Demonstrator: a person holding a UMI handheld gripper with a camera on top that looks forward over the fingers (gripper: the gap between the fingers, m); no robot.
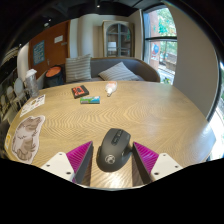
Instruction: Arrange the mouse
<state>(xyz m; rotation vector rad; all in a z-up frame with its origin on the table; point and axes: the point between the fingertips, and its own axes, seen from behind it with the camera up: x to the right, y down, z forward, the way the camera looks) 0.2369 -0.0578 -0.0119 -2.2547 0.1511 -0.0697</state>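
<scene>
A black computer mouse [113, 148] lies on the round wooden table [150, 115], near its front edge. It sits between my two fingers, pointing away from me. My gripper [113, 158] is closed onto it, with the pink pads [78, 157] against its left and right sides. The back end of the mouse is hidden below the fingers.
A printed sheet [25, 136] lies on the table at the left. Farther back are a dark book [79, 92], a teal item [90, 99] and a small white object [111, 88]. A sofa with cushions [100, 70] and a window [160, 35] stand beyond.
</scene>
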